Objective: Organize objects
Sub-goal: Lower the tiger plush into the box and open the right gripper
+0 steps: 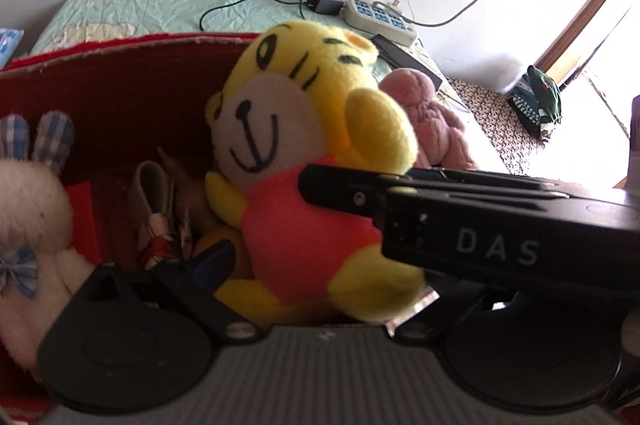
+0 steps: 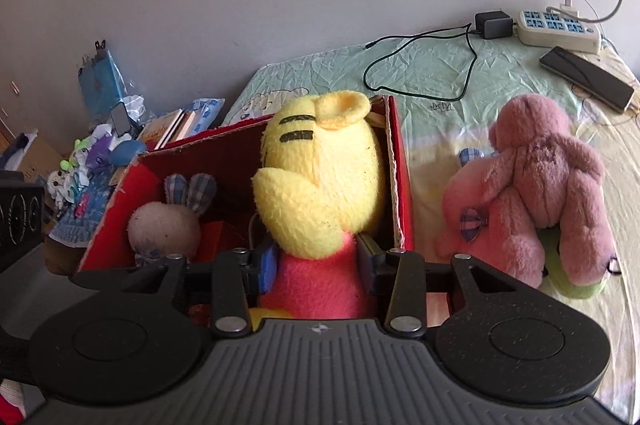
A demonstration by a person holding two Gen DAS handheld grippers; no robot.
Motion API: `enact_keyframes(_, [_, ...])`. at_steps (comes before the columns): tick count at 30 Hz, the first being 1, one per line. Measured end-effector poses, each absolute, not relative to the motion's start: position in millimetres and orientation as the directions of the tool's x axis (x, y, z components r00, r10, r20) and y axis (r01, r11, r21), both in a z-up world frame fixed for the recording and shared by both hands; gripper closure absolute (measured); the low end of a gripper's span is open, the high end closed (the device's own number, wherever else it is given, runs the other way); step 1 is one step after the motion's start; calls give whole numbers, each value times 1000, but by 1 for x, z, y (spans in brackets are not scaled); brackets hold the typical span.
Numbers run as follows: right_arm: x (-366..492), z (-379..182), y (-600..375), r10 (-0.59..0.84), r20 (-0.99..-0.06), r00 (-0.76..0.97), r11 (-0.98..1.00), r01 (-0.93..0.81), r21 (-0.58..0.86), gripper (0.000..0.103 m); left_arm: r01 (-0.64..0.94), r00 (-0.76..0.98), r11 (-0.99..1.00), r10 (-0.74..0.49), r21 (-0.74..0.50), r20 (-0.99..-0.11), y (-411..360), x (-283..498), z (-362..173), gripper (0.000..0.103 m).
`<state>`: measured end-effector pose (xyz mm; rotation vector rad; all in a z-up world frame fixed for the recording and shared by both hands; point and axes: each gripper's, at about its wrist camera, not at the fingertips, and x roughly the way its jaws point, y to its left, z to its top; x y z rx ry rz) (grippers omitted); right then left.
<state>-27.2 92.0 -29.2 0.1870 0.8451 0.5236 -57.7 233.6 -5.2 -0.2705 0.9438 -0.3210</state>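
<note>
The right claw (image 2: 316,261) is seen clamped on the pink torso of a yellow plush tiger (image 2: 320,181), one finger pressed to each side of the body, and the toy is held upright over the right end of a red cardboard box (image 2: 396,161). In the left wrist view the same tiger (image 1: 296,161) is shown face on, with the right claw (image 1: 320,189) reaching in from the right. The left claw (image 1: 304,257) is held just in front of the toy; only its blue-padded left finger (image 1: 212,265) is visible and its other finger is hidden, so whether it is apart or together cannot be told. Inside the box a white plush rabbit (image 2: 168,225) with checked ears is seen at the left end. Beside the box, pink plush toys (image 2: 532,193) are heaped on the bed (image 2: 440,81), which is covered by a pale green sheet. Farther back a power strip (image 2: 560,27), a black charger (image 2: 494,23) with its cable and a phone (image 2: 586,77) are laid near the wall
</note>
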Motion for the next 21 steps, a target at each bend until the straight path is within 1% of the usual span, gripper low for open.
enact_keyframes(1, [-30, -27, 91, 510, -658, 554, 859, -364, 359, 57, 152, 552, 923, -377, -355, -744, 233, -59, -3, 7])
enact_keyframes(2, [-33, -25, 91, 498, -654, 569, 867, -358, 348, 48, 153, 557, 926, -370, -346, -744, 232, -61, -2, 7])
enact_keyframes(4, [-37, -21, 86, 502, -637, 585, 865, -357, 354, 48, 153, 560, 927, -367, -343, -743, 231, -63, 1, 7])
enact_keyframes(6, [-40, -19, 83, 505, -631, 588, 863, -353, 362, 51, 153, 562, 925, -372, -349, -739, 231, -64, 3, 7])
enact_keyframes(8, [-43, -19, 81, 496, -631, 597, 869, -341, 360, 62, 158, 563, 921, -380, -355, -734, 230, -66, 6, 8])
enact_keyframes(10, [-44, -19, 76, 497, -625, 602, 867, -320, 382, 63, 170, 561, 920, -384, -352, -733, 226, -66, 8, 8])
enact_keyframes(15, [-46, -24, 60, 535, -602, 592, 837, -274, 474, 71, 184, 569, 934, -355, -306, -742, 212, -68, 14, 8])
enact_keyframes(17, [-47, -27, 55, 545, -599, 587, 827, -256, 501, 79, 184, 568, 937, -348, -297, -746, 206, -69, 16, 8])
enact_keyframes(18, [-47, -28, 54, 549, -601, 581, 823, -250, 509, 81, 183, 565, 938, -346, -295, -750, 205, -69, 16, 8])
enact_keyframes(21, [-50, -33, 49, 576, -592, 563, 801, -245, 546, 82, 174, 563, 942, -333, -286, -756, 201, -69, 16, 8])
